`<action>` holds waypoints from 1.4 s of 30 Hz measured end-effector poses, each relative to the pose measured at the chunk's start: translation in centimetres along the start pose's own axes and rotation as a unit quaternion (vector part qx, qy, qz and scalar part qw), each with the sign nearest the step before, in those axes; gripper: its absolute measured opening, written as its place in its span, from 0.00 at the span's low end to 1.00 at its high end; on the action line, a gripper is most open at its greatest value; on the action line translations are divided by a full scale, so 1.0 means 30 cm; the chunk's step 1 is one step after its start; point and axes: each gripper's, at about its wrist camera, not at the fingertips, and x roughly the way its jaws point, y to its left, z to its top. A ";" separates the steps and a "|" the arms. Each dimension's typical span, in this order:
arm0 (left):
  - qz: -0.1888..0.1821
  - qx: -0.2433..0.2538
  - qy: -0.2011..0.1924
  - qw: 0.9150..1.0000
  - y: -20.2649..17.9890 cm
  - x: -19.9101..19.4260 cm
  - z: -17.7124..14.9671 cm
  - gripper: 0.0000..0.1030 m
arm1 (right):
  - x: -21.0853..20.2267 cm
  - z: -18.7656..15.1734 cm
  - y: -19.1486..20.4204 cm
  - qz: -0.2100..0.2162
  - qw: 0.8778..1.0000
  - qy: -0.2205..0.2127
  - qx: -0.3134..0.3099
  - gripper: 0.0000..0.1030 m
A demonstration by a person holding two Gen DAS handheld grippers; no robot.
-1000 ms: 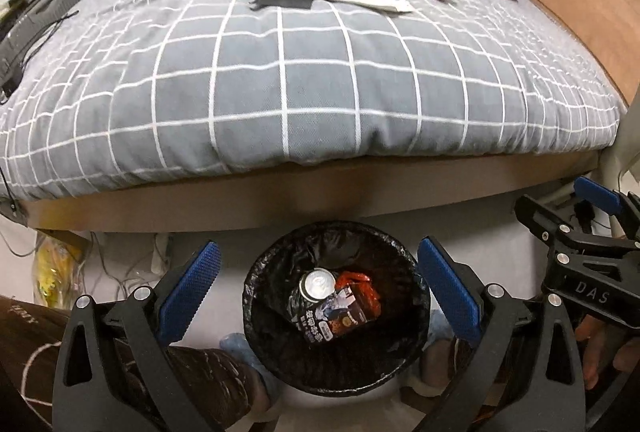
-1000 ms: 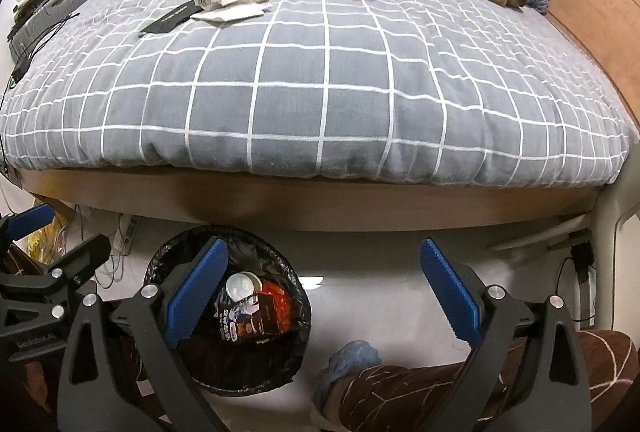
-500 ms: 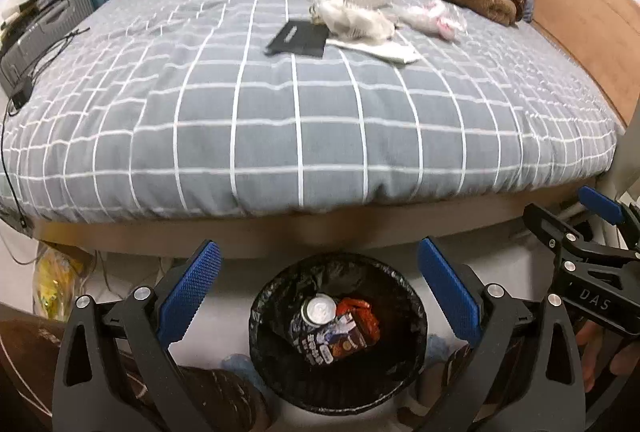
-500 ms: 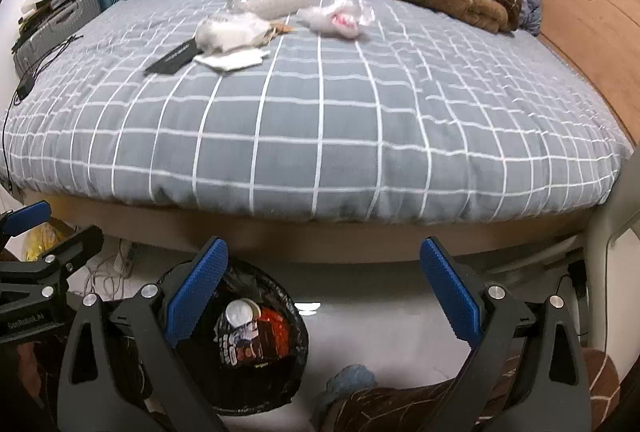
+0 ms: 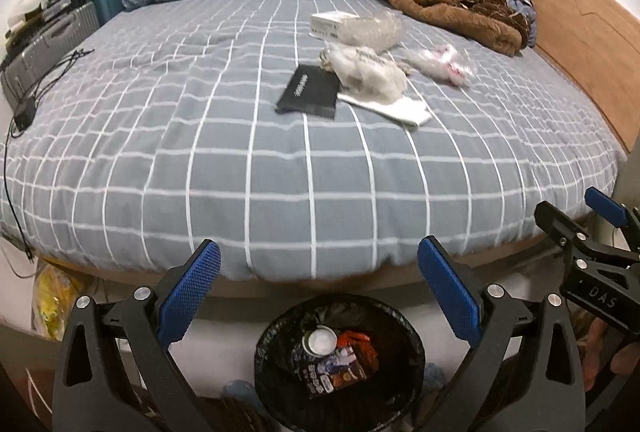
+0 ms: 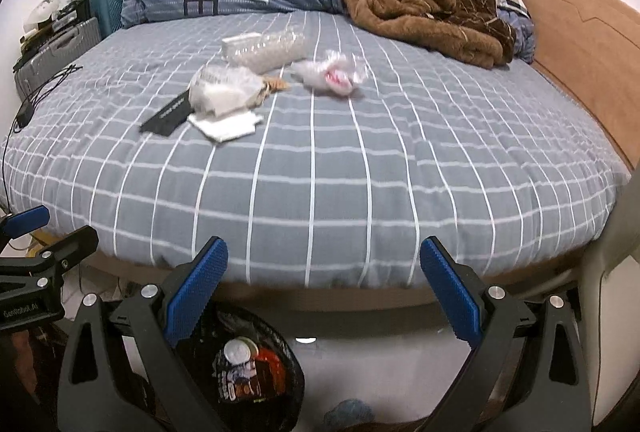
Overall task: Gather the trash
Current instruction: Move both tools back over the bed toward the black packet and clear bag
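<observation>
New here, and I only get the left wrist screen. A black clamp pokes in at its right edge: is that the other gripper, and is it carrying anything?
Observer: Yes, that is the right gripper. In its own view, its blue fingers stand wide apart with nothing between them.
Visitor: Is the bin centred under it, like on my screen?
Observer: No. There the bin sits low and to the left, partly behind one finger.
Visitor: Can it see my gripper?
Observer: Yes, the left gripper shows at its left edge, with GenRobot.AI printed on the side.
</observation>
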 end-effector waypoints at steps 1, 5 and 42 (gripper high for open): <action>0.001 -0.001 -0.002 1.000 0.004 0.005 0.011 0.94 | 0.007 0.014 -0.001 0.000 1.000 -0.002 0.000 0.90; 0.003 -0.008 -0.005 1.000 0.027 0.030 0.062 0.94 | 0.050 0.069 -0.004 -0.001 1.000 -0.007 0.000 0.90; 0.021 0.027 0.049 0.998 0.068 0.455 0.425 0.91 | 0.535 0.490 -0.106 0.011 1.000 0.005 0.014 0.90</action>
